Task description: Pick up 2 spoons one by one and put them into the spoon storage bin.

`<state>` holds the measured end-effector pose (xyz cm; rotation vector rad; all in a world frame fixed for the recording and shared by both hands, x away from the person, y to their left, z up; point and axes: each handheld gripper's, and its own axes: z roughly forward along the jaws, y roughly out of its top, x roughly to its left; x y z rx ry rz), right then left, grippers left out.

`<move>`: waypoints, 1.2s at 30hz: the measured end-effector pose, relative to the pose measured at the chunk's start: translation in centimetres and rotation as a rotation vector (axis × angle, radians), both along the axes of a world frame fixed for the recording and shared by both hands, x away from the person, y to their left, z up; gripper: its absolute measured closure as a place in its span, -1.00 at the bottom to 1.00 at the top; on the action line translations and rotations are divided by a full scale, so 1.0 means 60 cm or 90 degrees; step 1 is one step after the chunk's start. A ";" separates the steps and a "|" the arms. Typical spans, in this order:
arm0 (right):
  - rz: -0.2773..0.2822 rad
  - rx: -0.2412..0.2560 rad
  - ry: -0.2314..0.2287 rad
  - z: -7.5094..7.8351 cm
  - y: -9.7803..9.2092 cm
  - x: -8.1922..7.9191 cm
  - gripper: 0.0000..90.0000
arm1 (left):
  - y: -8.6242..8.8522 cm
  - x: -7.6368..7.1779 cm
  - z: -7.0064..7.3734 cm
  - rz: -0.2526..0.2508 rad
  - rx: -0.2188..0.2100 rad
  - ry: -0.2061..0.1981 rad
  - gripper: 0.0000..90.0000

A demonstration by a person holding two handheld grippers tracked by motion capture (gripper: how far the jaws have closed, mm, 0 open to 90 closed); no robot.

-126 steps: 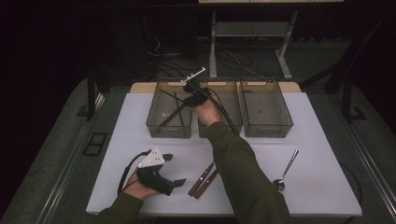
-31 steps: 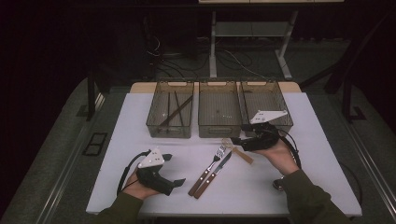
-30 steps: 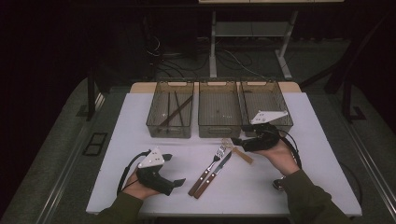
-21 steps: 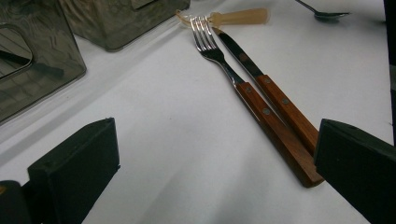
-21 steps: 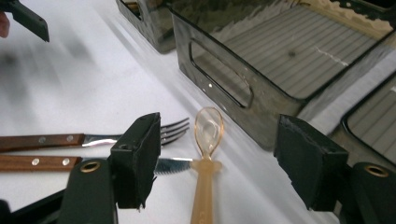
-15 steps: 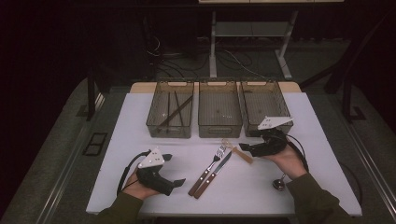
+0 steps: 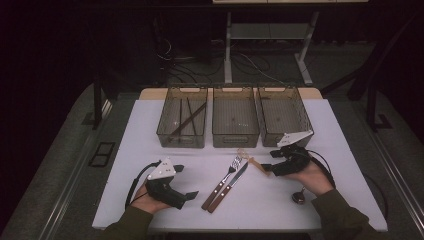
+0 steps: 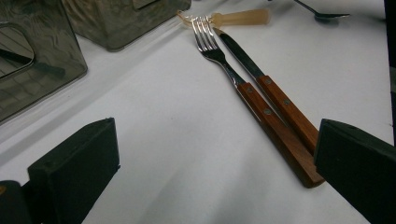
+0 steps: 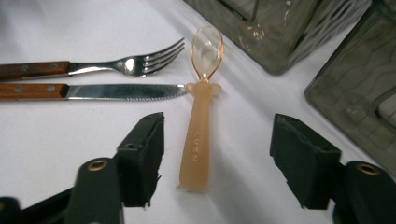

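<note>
Left tongs [image 7: 187, 195] rest on the near-left tabletop [image 7: 125, 150], jaws spread wide, holding nothing. I see the wooden-handled fork [image 7: 222, 181] and knife [image 7: 229, 186] side by side just right of them, tips pointing far-right. Translucent amber spoon [image 9: 198, 112] lies at the knife tip, bowl toward the middle bin [image 7: 235, 119]. Right tongs [image 9: 217, 149] are wide open, one jaw either side of the spoon handle, not touching it. A dark metal spoon [image 7: 299, 195] lies near-right by the right hand [image 7: 312, 175].
</note>
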<state>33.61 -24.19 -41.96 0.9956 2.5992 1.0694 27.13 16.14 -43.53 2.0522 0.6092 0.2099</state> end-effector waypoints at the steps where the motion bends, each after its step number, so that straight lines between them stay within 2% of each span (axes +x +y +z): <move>1: 0.003 -0.005 0.010 -0.002 0.001 0.001 -0.11 | 0.000 0.000 0.000 0.000 0.002 0.000 -1.00; 10: 0.008 -0.041 0.035 -0.016 0.015 0.003 0.02 | -0.001 0.001 -0.001 -0.002 0.000 0.002 -1.00; 18: 0.019 -0.063 0.039 -0.021 0.024 0.001 0.25 | -0.001 0.000 -0.001 -0.003 0.000 0.002 -1.00; 27: 0.037 -0.101 0.031 -0.027 0.035 -0.003 0.47 | -0.001 0.000 0.000 -0.004 0.000 0.003 -1.00; 36: 0.040 -0.110 0.024 -0.028 0.037 -0.005 0.52 | -0.001 0.000 -0.001 -0.004 0.000 0.003 -1.00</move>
